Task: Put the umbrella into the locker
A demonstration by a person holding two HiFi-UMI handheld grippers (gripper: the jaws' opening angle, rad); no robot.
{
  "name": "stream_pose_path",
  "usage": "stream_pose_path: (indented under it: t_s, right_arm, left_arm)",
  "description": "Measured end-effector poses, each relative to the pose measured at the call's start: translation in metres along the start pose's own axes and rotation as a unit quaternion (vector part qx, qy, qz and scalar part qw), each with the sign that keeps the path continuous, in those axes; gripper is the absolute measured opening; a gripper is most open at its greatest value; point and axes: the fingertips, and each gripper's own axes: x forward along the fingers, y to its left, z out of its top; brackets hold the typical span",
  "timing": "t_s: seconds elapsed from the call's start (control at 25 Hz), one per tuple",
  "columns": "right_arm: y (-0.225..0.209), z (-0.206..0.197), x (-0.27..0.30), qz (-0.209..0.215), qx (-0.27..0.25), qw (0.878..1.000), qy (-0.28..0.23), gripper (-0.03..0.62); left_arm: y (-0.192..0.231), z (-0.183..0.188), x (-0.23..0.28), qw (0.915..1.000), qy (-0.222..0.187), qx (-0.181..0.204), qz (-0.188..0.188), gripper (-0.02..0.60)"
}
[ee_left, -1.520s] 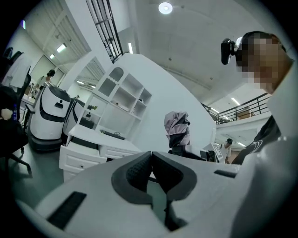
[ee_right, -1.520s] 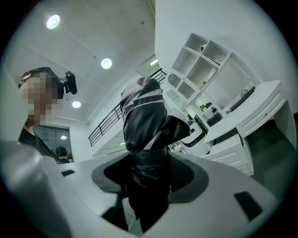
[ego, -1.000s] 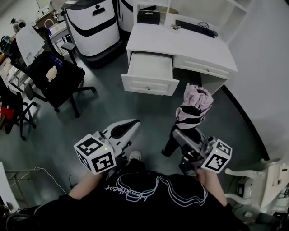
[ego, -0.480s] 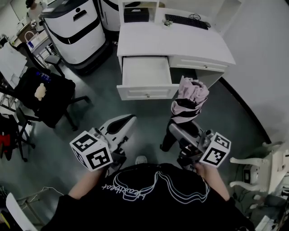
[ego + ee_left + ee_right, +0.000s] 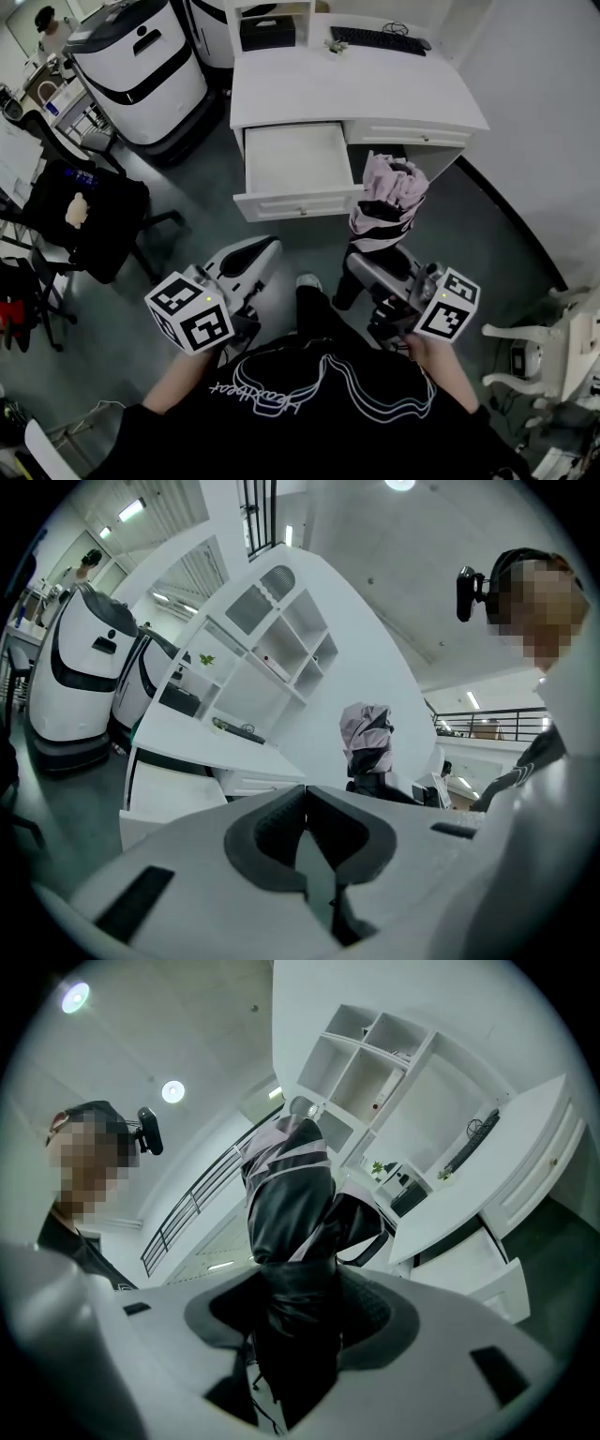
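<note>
A folded pink and black umbrella (image 5: 389, 199) stands upright in my right gripper (image 5: 364, 266), whose jaws are shut on its dark lower part. The right gripper view shows the umbrella (image 5: 286, 1199) rising from between the pads of the right gripper (image 5: 292, 1321). My left gripper (image 5: 266, 251) is beside it at the left, shut and empty; its pads touch in the left gripper view (image 5: 303, 803), where the umbrella (image 5: 366, 738) shows at the right. Ahead is a white desk (image 5: 375, 89) with an open, empty drawer (image 5: 292, 161), close to the umbrella's top.
A black office chair (image 5: 89, 211) stands at the left, two white machines (image 5: 141, 66) behind it. A keyboard (image 5: 380, 39) lies at the desk's back under white shelf compartments (image 5: 281, 653). A white wall runs along the right, with a white chair (image 5: 553, 342) by it.
The person has walked toward the desk; the open drawer is now closer to both grippers. The umbrella stays upright in the right gripper, now beside the drawer's right front corner.
</note>
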Motion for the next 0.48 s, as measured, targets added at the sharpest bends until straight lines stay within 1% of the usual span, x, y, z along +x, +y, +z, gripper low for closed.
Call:
stream_pose_path:
  t_s: [0.12,0.32,0.48]
  right_arm:
    - [-0.024,0.014,0.015,0.001,0.006,1.0,0.006,0.236]
    - [-0.06,0.033,0.046,0.01,0.017,0.999,0.026,0.236]
    - [-0.091,0.05,0.067,0.007,-0.006,0.998,0.058,0.236]
  left_arm:
    - [0.019,0.012,0.016,0.9999,0.002,-0.001,0.013,0.006]
    - [0.055,0.03,0.037,0.999,-0.003,-0.017,0.042,0.006]
    - [0.08,0.041,0.059,0.9977,-0.008,-0.037,0.057,0.006]
